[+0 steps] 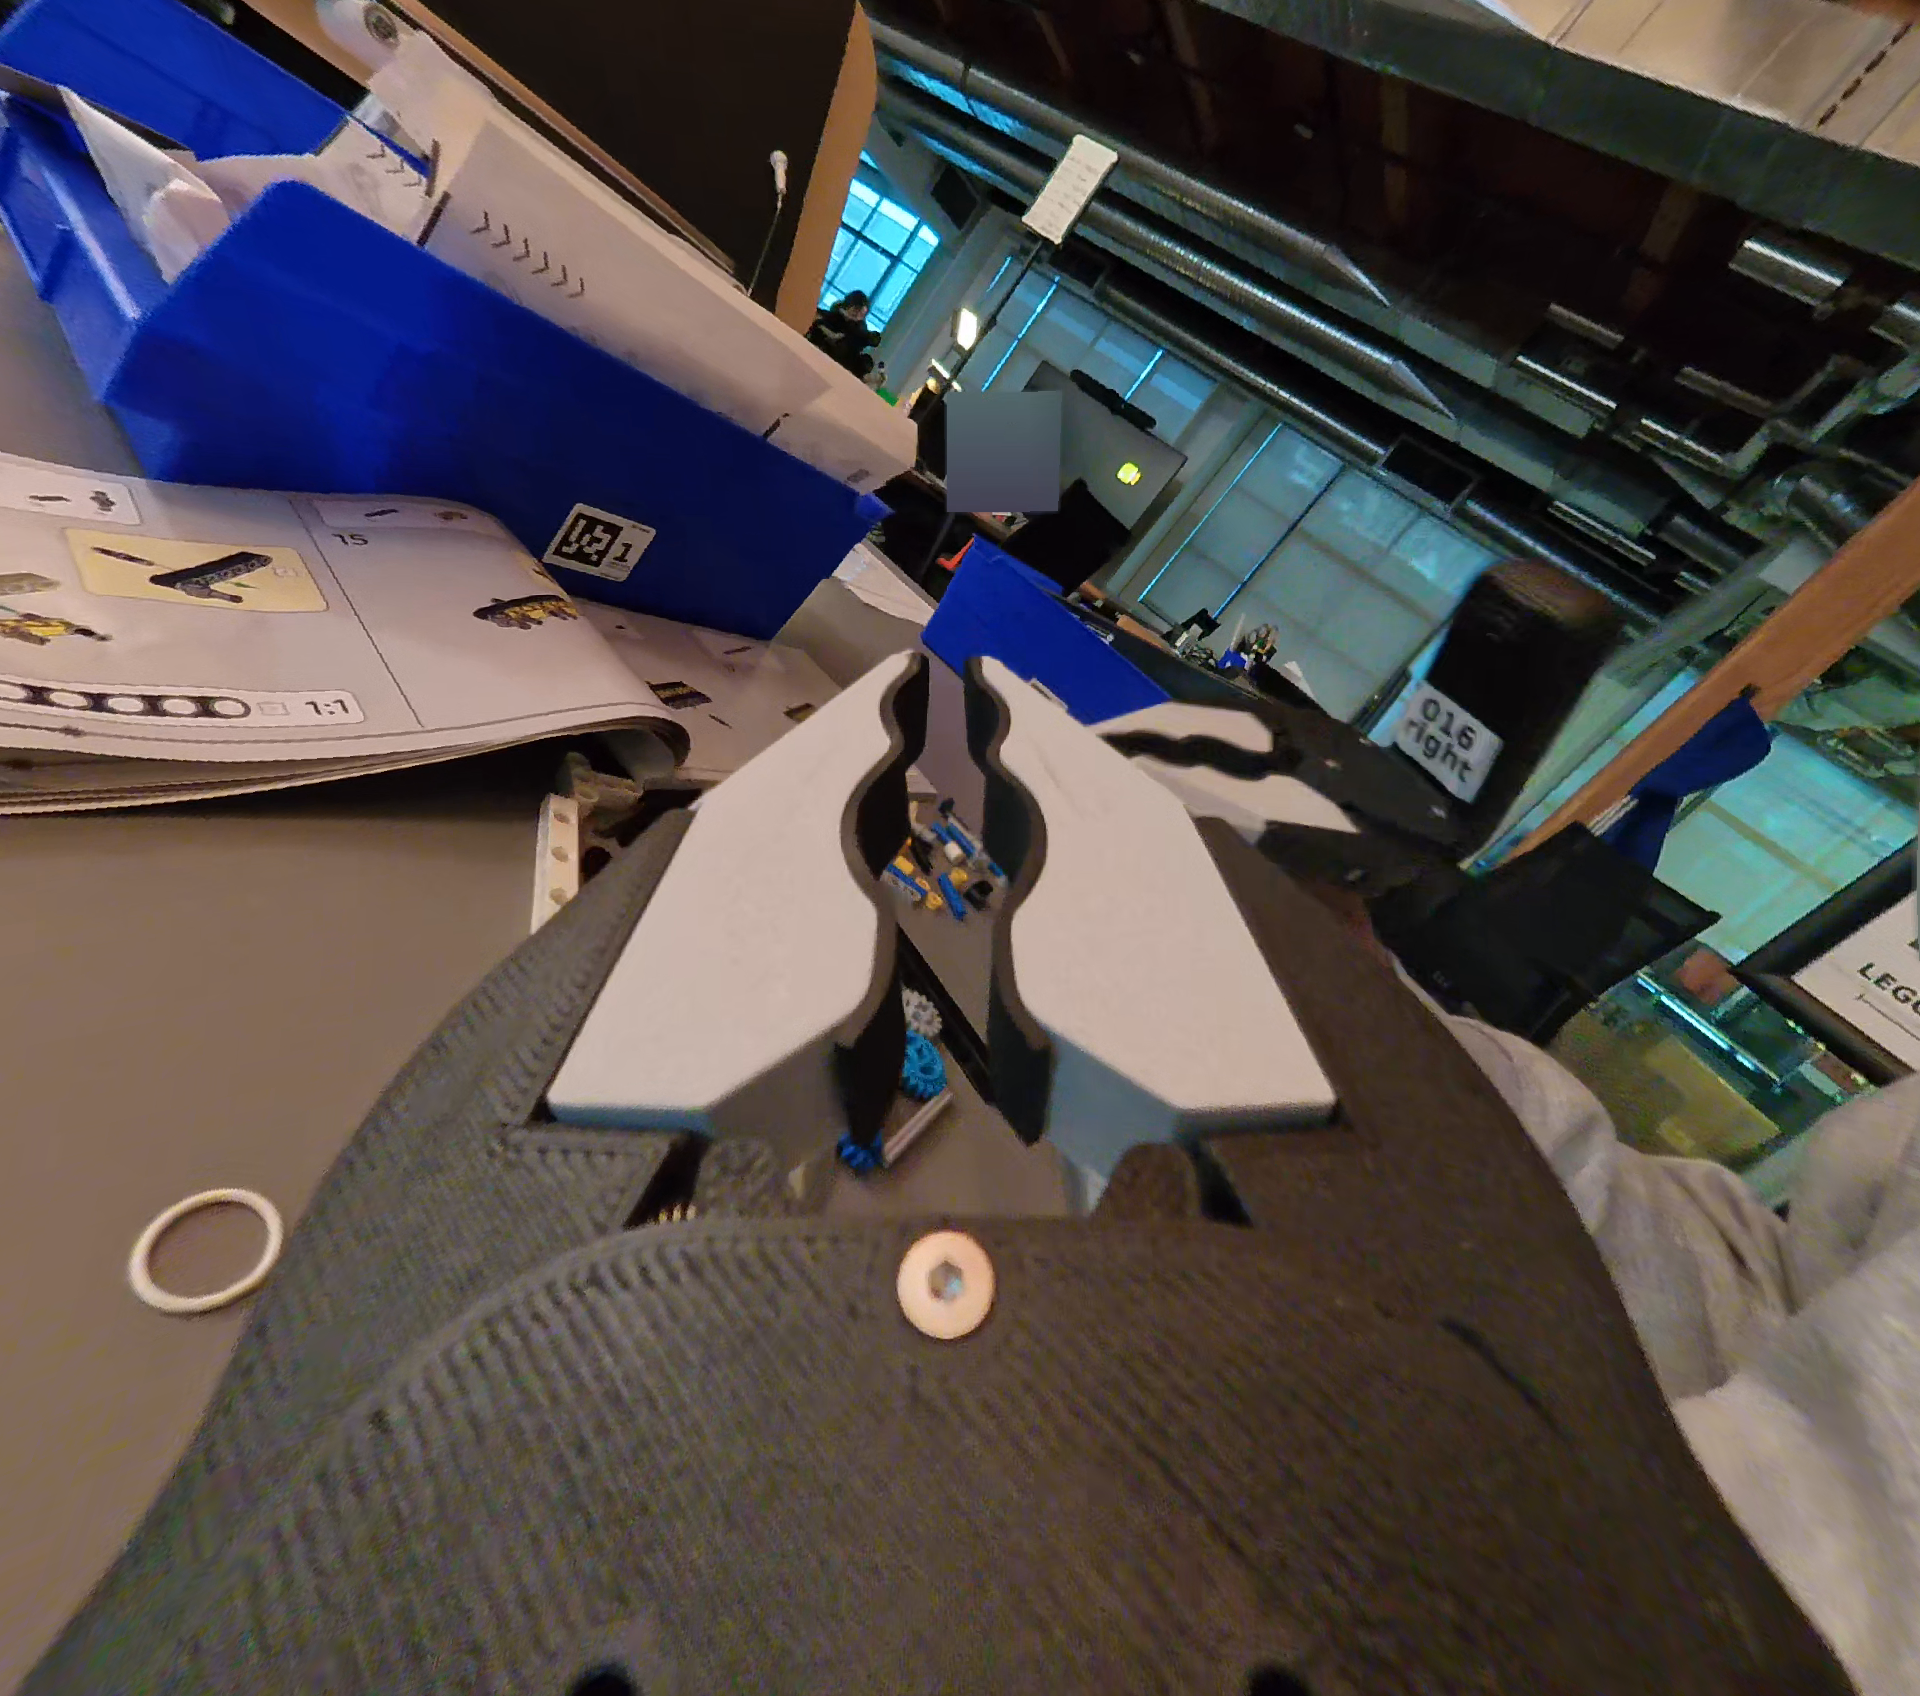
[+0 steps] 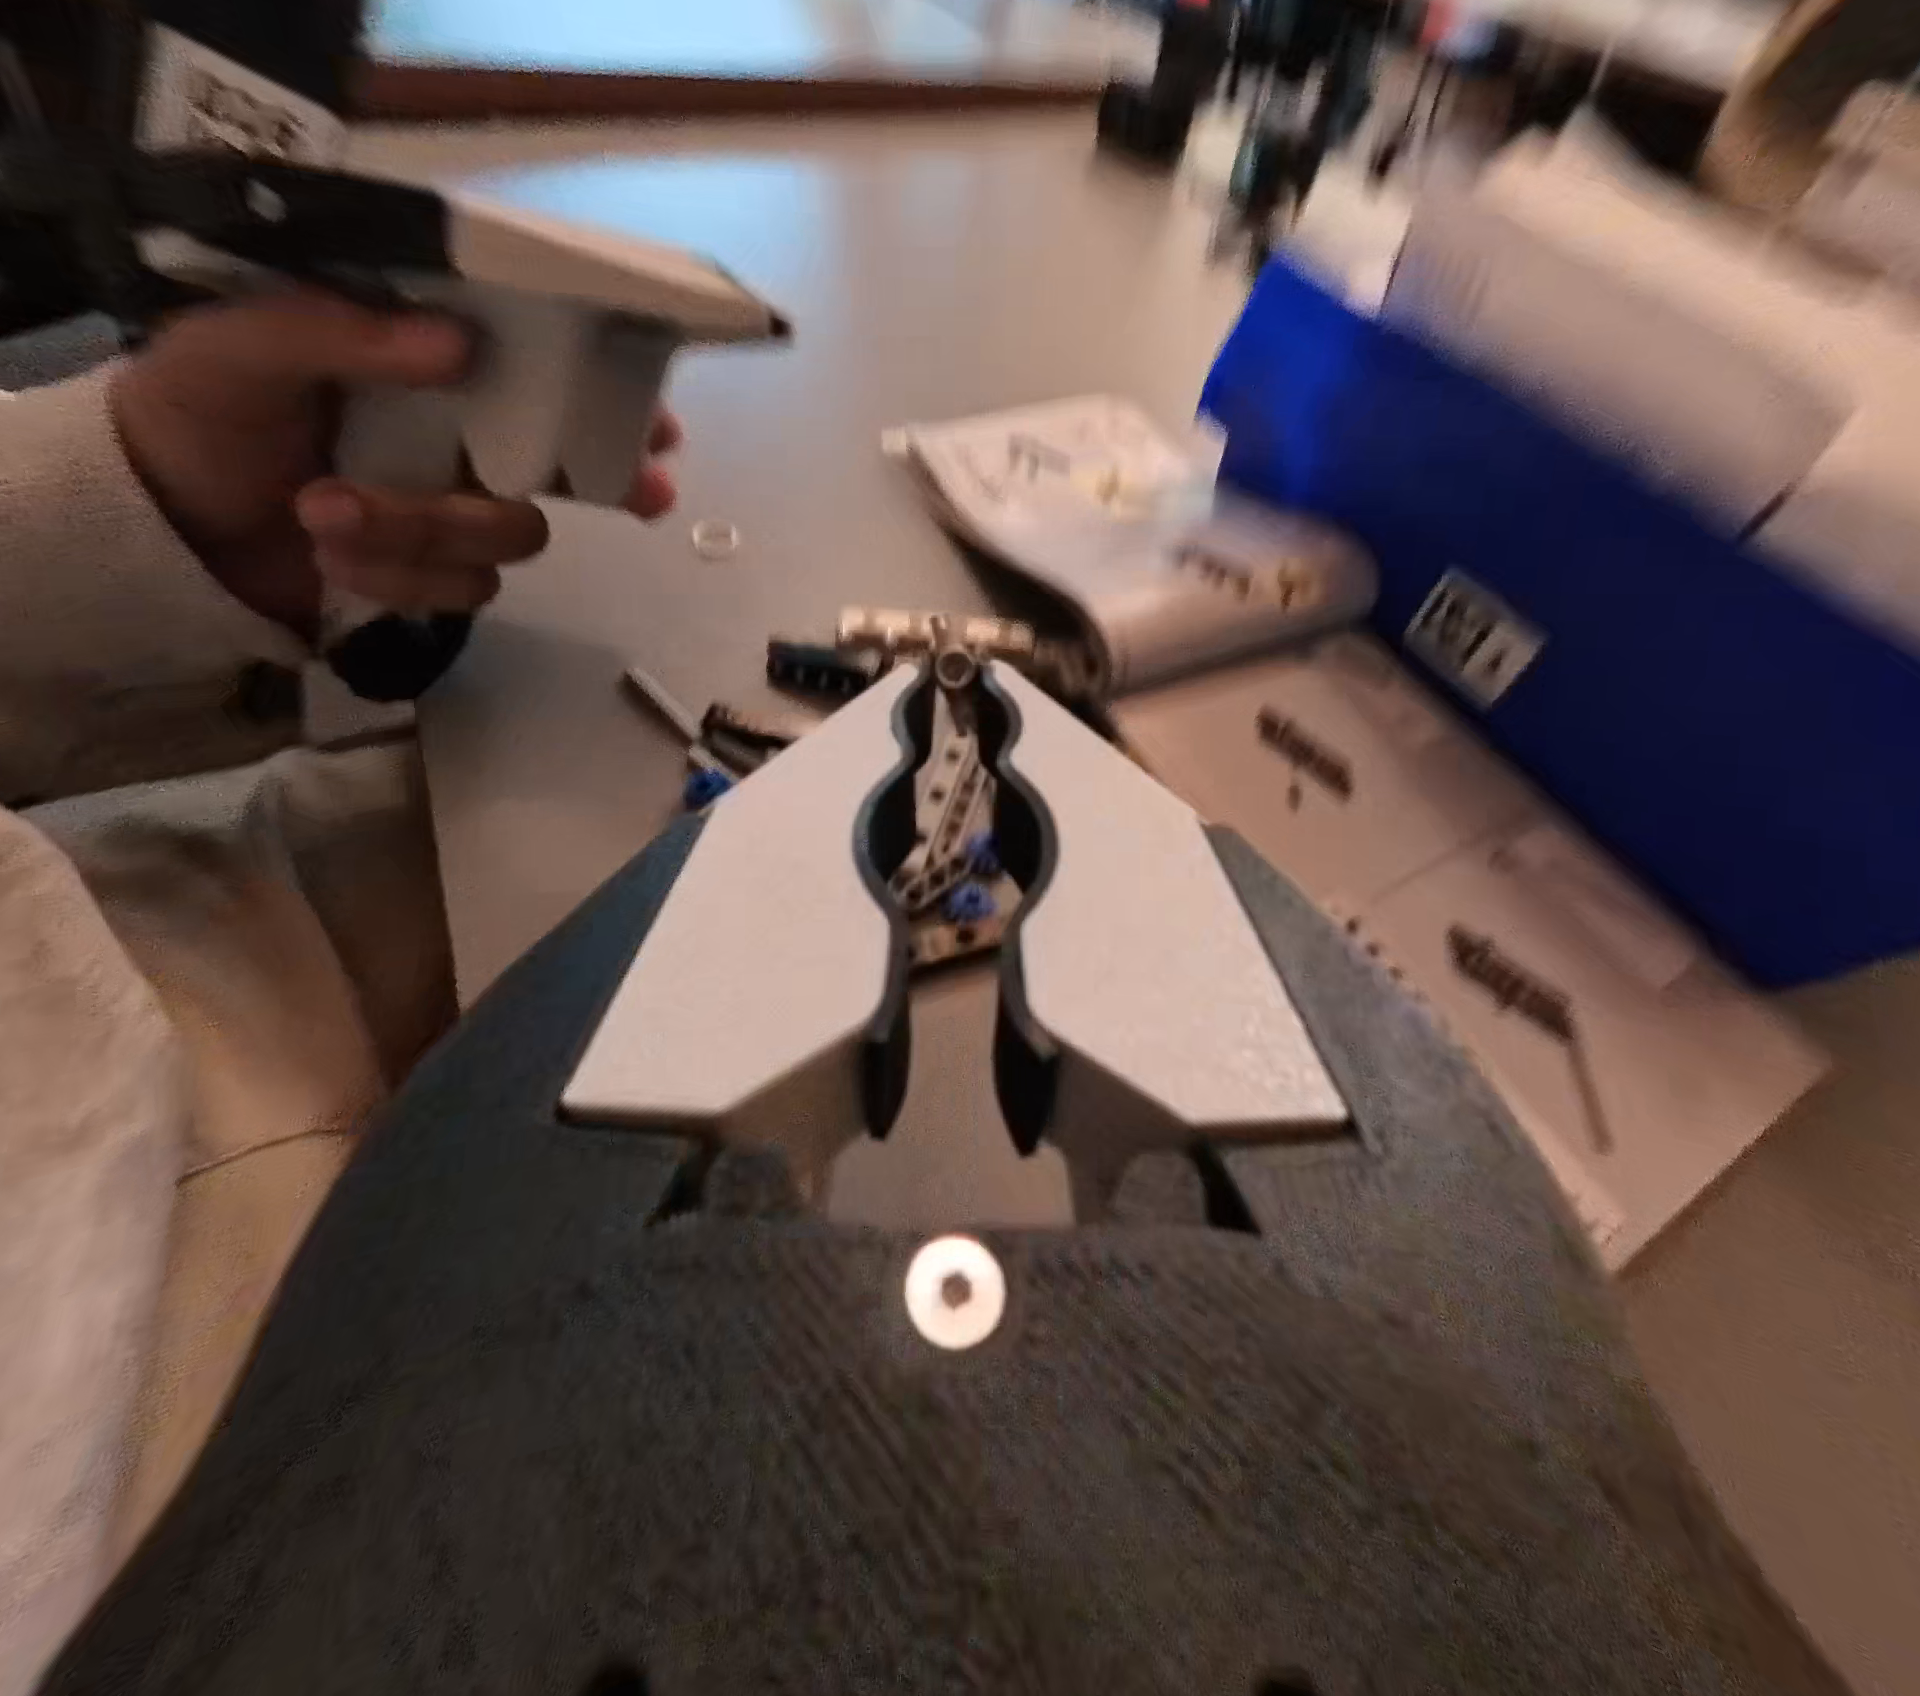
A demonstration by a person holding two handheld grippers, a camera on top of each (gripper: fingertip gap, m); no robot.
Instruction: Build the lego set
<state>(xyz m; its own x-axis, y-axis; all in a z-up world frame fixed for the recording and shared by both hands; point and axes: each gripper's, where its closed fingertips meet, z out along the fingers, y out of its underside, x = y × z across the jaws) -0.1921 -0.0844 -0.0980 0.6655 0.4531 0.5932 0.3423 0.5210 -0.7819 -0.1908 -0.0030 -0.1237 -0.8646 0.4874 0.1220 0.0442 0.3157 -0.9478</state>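
Note:
My right gripper (image 2: 951,680) is shut on a grey Lego assembly (image 2: 940,799). A long holed beam runs back between the jaws, a grey T-shaped part sticks out past the tips, and blue pins sit on its side. My left gripper (image 1: 945,675) is almost closed, with a narrow gap at the tips and nothing visible between them. It hovers over a pile of small blue, yellow and black Lego pieces (image 1: 940,867) and a blue gear (image 1: 920,1064). The right gripper also shows in the left wrist view (image 1: 1117,747), and the hand-held left gripper in the right wrist view (image 2: 769,321).
An open instruction booklet (image 1: 312,607) lies on the grey table (image 1: 156,971) in front of blue bins (image 1: 416,399). A white ring (image 1: 205,1249) lies near the left gripper. In the blurred right wrist view, loose black pieces (image 2: 810,664) and white printed sheets (image 2: 1455,919) lie nearby. The left gripper's tips are roughly 9 centimetres from the right gripper's.

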